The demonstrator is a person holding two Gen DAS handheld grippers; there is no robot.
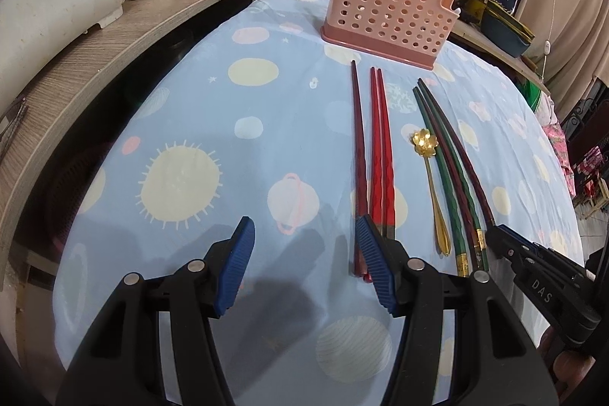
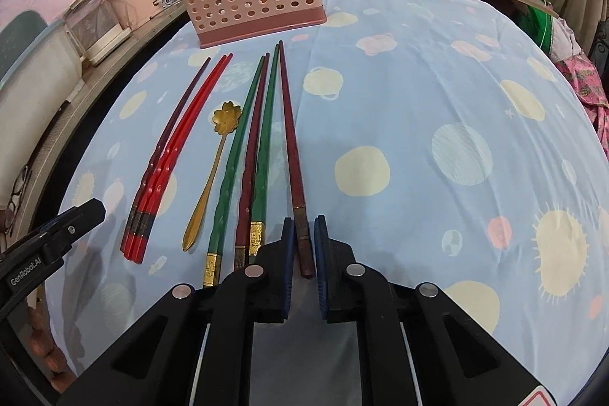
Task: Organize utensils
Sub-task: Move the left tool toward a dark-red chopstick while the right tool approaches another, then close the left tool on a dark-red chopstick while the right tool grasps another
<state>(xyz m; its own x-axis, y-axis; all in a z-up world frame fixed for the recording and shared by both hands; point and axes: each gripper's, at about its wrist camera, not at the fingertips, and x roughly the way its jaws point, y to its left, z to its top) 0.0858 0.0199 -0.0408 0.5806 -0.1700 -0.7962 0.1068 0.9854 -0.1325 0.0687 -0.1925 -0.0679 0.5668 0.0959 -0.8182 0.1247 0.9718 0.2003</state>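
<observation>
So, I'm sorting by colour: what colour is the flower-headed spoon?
Gold; the spoon shows best in the right wrist view.

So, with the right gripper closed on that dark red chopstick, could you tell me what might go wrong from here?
1. The right gripper pinches the dark red chopstick near its butt end, so the long free tip may swing or slip when lifted.
2. A green chopstick lies right beside it and could get dragged along.
3. The left gripper hangs open over the red chopsticks, and might nudge them.
</observation>
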